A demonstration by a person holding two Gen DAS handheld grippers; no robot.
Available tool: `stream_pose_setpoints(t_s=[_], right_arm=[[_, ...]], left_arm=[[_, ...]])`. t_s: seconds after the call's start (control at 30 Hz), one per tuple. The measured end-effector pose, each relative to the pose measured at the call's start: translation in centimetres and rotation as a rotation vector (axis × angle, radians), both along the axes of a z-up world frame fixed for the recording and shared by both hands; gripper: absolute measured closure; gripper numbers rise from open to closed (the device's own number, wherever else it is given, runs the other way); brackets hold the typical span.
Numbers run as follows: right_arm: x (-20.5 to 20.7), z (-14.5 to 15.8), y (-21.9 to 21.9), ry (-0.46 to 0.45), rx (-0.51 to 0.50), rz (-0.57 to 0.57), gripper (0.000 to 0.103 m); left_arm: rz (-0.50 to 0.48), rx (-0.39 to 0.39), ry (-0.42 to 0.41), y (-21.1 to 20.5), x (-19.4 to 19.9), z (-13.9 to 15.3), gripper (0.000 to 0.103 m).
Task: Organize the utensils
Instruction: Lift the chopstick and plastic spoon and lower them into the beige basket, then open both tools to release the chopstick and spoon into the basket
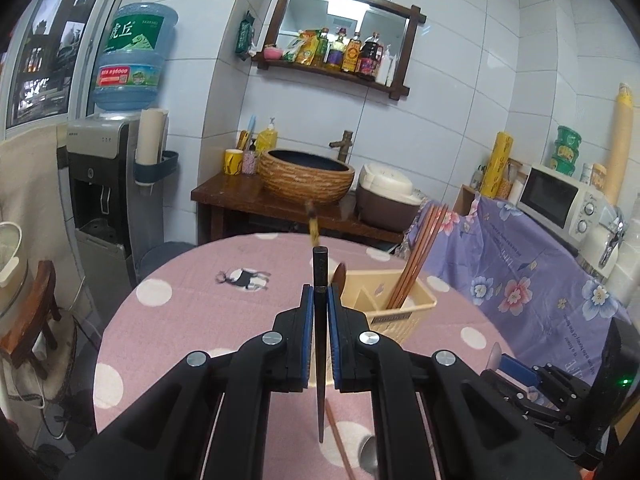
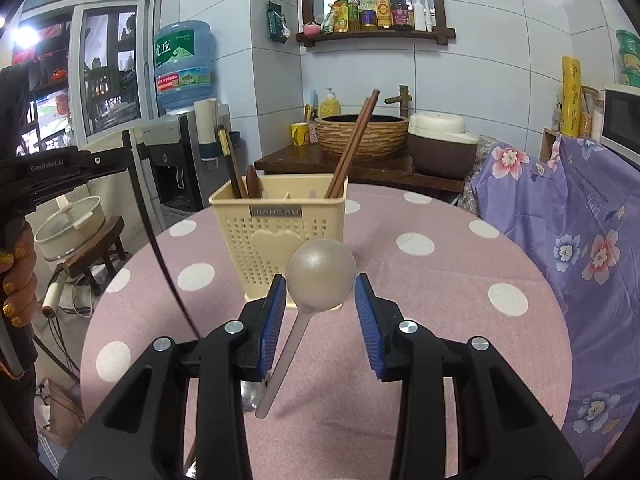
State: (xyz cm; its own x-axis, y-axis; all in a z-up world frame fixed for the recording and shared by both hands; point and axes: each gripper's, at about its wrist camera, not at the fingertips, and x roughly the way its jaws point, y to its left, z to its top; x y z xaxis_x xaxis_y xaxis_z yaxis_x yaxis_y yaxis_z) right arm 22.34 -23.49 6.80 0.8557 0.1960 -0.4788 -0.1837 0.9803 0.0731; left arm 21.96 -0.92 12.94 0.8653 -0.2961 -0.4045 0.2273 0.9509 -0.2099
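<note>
Round worktop (image 2: 440,280) with the pink polka-dot cloth, cream utensil caddy (image 2: 276,236) near its middle with reddish chopsticks (image 2: 352,148) standing inside. Right gripper (image 2: 320,292) has its jaws pinching a metal spoon's (image 2: 320,276) bowl. Left gripper (image 1: 320,300) jaws clamped tight on one dark chopstick (image 1: 319,320), above the cloth.

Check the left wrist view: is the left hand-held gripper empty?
No, the left hand-held gripper is clamped on a dark chopstick that stands upright between its blue pads.
</note>
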Motion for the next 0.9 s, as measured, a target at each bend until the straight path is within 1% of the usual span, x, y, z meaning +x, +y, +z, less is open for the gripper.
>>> stream_pose_setpoints(t_s=[0.1,0.27,0.37,0.43,0.5,0.57,0.63,0.67,0.77,0.83,0.9], right_arm=[[1.1,2.5,0.1,-0.039,-0.01,0.009,0.067],[3.9,8.1,0.5,-0.118,-0.031,0.001,0.067],[5.8,11.4,0.7,-0.173,-0.039,-0.021,0.067],[7.0,12.9,0.8,-0.199,-0.036,-0.039,0.067],[8.4,13.7,1.1,-0.215,-0.036,-0.065,0.067],[9.4,13.5,1.3,-0.222,-0.044,-0.085,0.067],[10.3,12.5,1.7,-0.227,-0.073,-0.107,0.067],[10.7,11.6,2.0,-0.222,-0.088,-0.113,0.067],[11.3,8.6,2.6,-0.216,-0.137,-0.136,0.067],[11.1,6.7,3.0,-0.245,-0.172,-0.157,0.067],[11.3,4.9,3.3,-0.228,-0.188,-0.142,0.066]], left_arm=[[-0.022,-0.011,-0.037,-0.5,0.4,2.5,0.095],[-0.069,-0.022,-0.097,-2.1,1.6,7.7,0.095],[-0.051,-0.029,-0.145,-2.8,2.8,10.6,0.095],[-0.026,-0.033,-0.166,-3.2,3.8,11.9,0.095],[-0.008,-0.033,-0.173,-3.7,5.0,12.3,0.095],[0.016,-0.023,-0.177,-4.0,5.8,11.9,0.095],[0.03,-0.011,-0.169,-4.2,6.4,10.7,0.095],[0.031,-0.008,-0.16,-4.1,6.7,10.0,0.095],[0.041,0.016,-0.125,-4.5,7.4,6.8,0.095],[0.054,0.027,-0.123,-4.6,7.3,5.1,0.095],[0.054,0.048,-0.122,-5.0,7.1,3.6,0.095]])
